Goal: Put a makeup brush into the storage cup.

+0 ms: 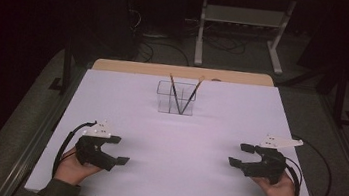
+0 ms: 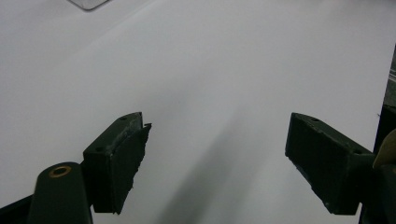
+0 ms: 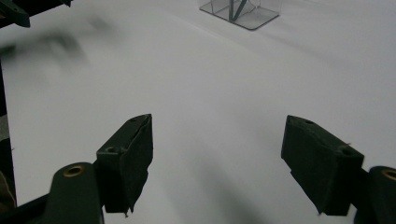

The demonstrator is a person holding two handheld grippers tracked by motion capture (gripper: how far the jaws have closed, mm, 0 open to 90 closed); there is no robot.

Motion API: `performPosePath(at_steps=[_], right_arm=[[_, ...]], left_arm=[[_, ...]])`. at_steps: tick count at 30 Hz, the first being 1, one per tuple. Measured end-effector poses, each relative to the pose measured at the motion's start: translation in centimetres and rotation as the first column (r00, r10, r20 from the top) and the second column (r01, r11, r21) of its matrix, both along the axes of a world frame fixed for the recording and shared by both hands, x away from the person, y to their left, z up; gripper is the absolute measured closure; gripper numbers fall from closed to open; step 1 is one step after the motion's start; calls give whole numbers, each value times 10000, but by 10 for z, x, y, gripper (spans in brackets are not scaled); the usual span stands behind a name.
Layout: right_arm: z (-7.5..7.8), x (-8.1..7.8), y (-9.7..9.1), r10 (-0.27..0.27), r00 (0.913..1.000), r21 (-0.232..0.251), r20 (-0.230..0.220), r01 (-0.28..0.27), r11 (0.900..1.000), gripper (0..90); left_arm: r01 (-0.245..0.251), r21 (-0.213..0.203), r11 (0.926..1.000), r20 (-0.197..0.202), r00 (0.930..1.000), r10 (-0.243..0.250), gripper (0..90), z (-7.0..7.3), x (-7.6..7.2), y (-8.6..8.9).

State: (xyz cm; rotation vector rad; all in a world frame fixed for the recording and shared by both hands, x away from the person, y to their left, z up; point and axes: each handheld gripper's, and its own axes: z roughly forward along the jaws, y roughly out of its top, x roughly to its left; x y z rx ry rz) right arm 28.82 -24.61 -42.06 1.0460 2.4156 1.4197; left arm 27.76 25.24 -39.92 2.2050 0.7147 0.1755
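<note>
Resting apart, both tongs (image 1: 124, 151) (image 1: 237, 154) agape

black grippers (image 1: 120, 151), white table (image 1: 182, 144), clear holder (image 1: 176, 98), two dark, tan-tipped pencils (image 1: 182, 96).

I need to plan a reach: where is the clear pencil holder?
In the high view the clear pencil holder stands at the far middle of the white table, midway between both grippers, with two pencils crossed inside.
</note>
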Motion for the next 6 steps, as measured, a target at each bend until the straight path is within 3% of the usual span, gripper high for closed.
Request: performPosePath(at_steps=[6], right_arm=[[0,0,1,-7,10000,-58,43,7,10000,240]], left_arm=[[61,143,9999,-25,10000,-61,194,-1,2,0]])
